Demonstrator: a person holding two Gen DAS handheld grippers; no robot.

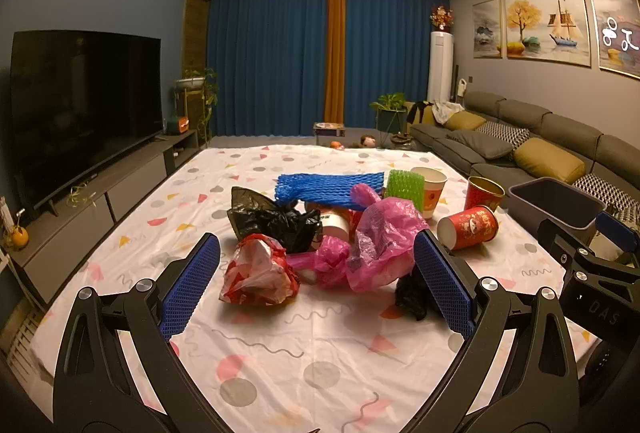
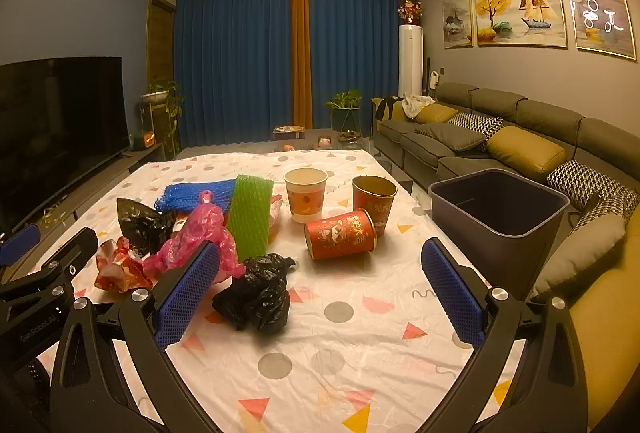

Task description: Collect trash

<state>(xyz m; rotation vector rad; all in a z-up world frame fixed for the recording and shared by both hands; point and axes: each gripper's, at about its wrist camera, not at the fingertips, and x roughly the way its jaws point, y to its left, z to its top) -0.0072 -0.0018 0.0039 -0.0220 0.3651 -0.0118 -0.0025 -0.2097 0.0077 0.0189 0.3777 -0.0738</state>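
The left hand-held gripper (image 1: pixel 316 273) carries "DAS" lettering where it shows in the right view's neighbour; the other body reads "GenRobot.AI". Both point slightly downward over the surface (image 2: pixel 340 345), jaws spread wide, grasping nothing. The right hand-held gripper (image 2: pixel 320 285) has a black bag (image 2: pixel 256 293) just ahead, a tipped red cup (image 2: pixel 340 237) beyond, and an empty grey bin (image 2: pixel 500 209) ahead to its right
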